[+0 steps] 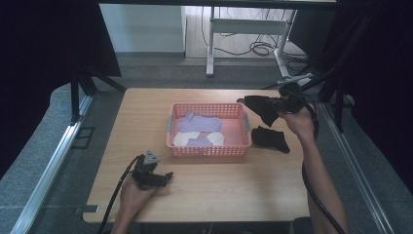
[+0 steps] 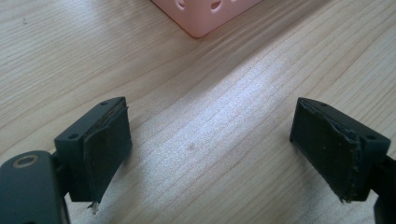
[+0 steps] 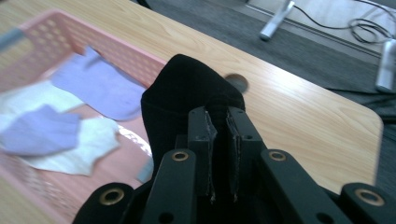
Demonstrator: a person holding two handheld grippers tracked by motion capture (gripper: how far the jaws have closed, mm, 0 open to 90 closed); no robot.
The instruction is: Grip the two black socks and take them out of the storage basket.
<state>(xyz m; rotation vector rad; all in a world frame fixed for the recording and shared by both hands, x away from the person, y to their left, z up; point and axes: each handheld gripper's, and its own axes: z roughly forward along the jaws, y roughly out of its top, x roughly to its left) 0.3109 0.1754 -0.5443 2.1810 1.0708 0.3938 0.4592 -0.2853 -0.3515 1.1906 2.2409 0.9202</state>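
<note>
A pink perforated basket (image 1: 209,150) holds lilac socks (image 1: 199,122) and white socks (image 1: 187,139); black socks (image 1: 271,138) lie on the pale wood-grain counter (image 1: 219,185).

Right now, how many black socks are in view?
2. One black sock hangs from the right gripper beside the pink basket; the second black sock lies on the table right of the basket. Others could be hidden under the socks inside it.
</note>
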